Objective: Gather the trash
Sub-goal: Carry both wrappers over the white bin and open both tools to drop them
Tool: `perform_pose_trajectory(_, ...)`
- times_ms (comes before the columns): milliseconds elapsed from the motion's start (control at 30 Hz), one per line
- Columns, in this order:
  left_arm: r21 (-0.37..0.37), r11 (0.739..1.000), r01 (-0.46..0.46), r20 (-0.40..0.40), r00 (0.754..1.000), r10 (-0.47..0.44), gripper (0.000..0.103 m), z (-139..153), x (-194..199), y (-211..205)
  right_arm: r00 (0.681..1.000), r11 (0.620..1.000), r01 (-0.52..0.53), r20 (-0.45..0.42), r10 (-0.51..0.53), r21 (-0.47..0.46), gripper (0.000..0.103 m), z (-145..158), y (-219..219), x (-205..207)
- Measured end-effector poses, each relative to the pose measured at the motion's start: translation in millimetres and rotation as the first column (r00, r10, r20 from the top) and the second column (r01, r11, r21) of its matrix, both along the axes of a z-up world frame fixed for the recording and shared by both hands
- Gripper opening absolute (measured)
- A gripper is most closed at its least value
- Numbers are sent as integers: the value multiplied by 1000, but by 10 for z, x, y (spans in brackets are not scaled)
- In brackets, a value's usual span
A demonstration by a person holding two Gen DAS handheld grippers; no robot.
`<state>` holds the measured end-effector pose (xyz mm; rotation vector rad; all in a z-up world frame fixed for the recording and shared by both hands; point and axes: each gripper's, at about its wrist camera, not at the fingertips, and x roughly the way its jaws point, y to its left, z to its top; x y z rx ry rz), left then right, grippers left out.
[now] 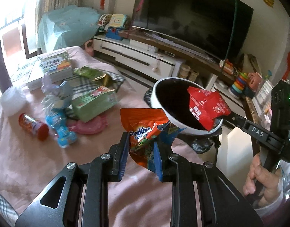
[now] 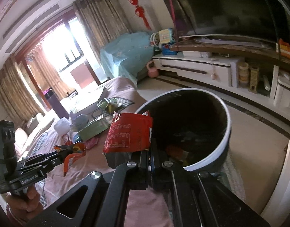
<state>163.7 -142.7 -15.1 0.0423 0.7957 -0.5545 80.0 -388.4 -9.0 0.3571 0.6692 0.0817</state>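
My left gripper (image 1: 142, 151) is shut on an orange Ovaltine wrapper (image 1: 145, 128) and holds it above the pink-covered table (image 1: 50, 160), just short of the white-rimmed trash bin (image 1: 163, 87). My right gripper (image 2: 151, 147) is shut on a red snack packet (image 2: 129, 132) and holds it over the bin's (image 2: 227, 132) near rim. The red packet (image 1: 205, 107) and right gripper (image 1: 216, 118) also show in the left wrist view, over the bin's opening. The left gripper (image 2: 64, 152) with its wrapper (image 2: 74, 154) shows at lower left in the right wrist view. Some trash lies inside the bin.
On the table lie a red can (image 1: 33, 126), a blue wrapper (image 1: 61, 130), a green box (image 1: 93, 102), a green-gold wrapper (image 1: 92, 74), a pink dish (image 1: 92, 126), books (image 1: 50, 68) and a white wad (image 1: 11, 100). A TV cabinet (image 1: 145, 54) stands behind the bin.
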Motion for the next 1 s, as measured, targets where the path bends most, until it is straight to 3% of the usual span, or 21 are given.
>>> perform_pose_trajectory(833, 77, 988, 132, -7, 991, -132, 24, -28, 348, -1093, 992, 993, 65, -98, -75, -103, 4, -104, -561, 281)
perform_pose_trajectory(933, 89, 986, 138, -21, 990, -137, 28, -61, 395, -1162, 991, 991, 57, -111, -71, -121, 6, -110, -590, 342)
perform_pose_trajectory(1000, 94, 986, 137, -29, 990, -134, 39, -83, 415, -1171, 991, 990, 56, -116, -71, -133, 6, -106, -604, 363)
